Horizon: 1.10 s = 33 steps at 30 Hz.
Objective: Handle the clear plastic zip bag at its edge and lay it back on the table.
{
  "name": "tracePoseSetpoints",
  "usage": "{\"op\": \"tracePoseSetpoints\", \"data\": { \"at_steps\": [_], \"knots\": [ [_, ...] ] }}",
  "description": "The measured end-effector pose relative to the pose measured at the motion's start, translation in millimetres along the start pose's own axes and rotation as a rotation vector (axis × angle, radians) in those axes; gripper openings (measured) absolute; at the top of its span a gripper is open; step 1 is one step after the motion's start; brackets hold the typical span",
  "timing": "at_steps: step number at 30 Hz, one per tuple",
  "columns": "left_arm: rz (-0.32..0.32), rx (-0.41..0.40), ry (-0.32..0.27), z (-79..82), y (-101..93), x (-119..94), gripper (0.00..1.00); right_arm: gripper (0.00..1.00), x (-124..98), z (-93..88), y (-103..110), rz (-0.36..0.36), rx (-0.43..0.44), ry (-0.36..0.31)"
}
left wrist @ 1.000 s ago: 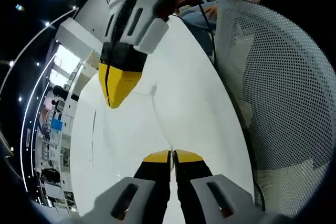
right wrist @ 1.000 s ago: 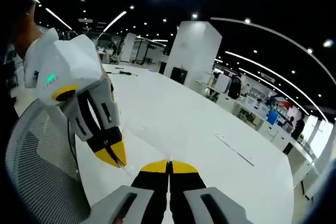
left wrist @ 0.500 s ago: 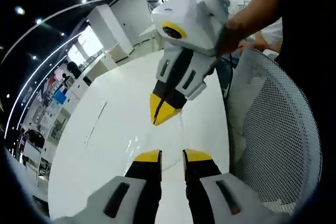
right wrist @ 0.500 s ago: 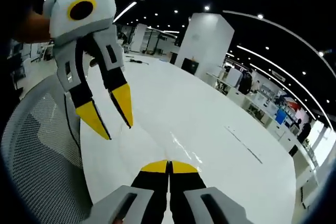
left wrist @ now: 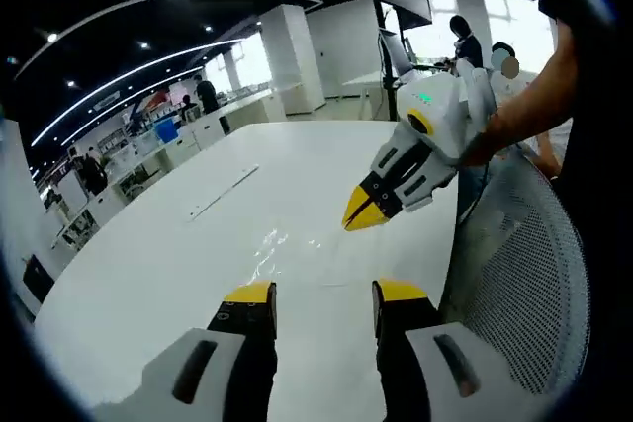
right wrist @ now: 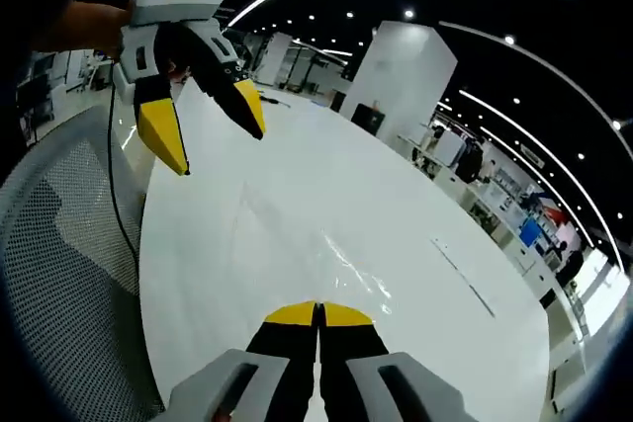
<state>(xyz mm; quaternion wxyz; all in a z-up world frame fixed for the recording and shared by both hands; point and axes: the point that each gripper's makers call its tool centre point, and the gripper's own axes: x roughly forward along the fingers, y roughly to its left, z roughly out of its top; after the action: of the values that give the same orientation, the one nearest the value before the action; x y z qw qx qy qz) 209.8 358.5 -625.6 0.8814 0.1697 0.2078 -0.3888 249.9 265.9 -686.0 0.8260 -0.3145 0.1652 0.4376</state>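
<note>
Lying flat on the white surface (left wrist: 148, 274), the clear bag (left wrist: 287, 249) is hard to make out; only glints and a faint edge mark it. In the right gripper view the bag (right wrist: 336, 264) shows as a glossy sheet just beyond the right tongs (right wrist: 318, 314), whose yellow tips are pressed together. Whether they pinch the bag's near edge I cannot tell.

The left tongs (left wrist: 324, 293) are spread wide, nothing between the tips, hovering at the near side of the bag. Seen from the right gripper view, the left tongs (right wrist: 205, 118) hang over the surface (right wrist: 247, 185) with jaws parted, held by a hand (right wrist: 94, 25) at the upper left.

From the left gripper view, the right tongs (left wrist: 358, 216) come in from the right, tips together and pointing down at the bag's far side, with an arm (left wrist: 529, 111) behind them. A mesh chair (left wrist: 519, 284) stands beside the surface. People (left wrist: 465, 39) stand further back in the room.
</note>
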Motion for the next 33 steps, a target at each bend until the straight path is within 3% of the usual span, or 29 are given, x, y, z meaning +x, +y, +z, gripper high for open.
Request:
{"op": "tracePoseSetpoints", "data": {
  "at_steps": [9, 11, 17, 28, 33],
  "knots": [
    [0.091, -0.094, 0.005, -39.5, 14.5, -15.9, 0.45, 0.0, 15.0, -9.6, -1.9, -0.005, -0.047, 0.009],
    [0.105, -0.099, 0.007, -36.0, 13.8, -18.6, 0.45, 0.0, 16.9, -11.0, -3.3, -0.009, -0.048, 0.011],
    [0.133, -0.13, 0.013, -52.4, 10.5, -24.0, 0.46, 0.0, 25.8, -21.5, -2.5, -0.007, -0.054, 0.04],
    [0.189, -0.119, 0.018, -67.5, 14.5, -31.0, 0.49, 0.0, 45.6, -38.3, -12.2, -0.094, -0.074, 0.123],
    [0.197, -0.152, 0.031, -81.9, 17.4, -28.5, 0.51, 0.0, 56.8, -44.5, -14.8, -0.086, -0.104, 0.142]
  ]
}}
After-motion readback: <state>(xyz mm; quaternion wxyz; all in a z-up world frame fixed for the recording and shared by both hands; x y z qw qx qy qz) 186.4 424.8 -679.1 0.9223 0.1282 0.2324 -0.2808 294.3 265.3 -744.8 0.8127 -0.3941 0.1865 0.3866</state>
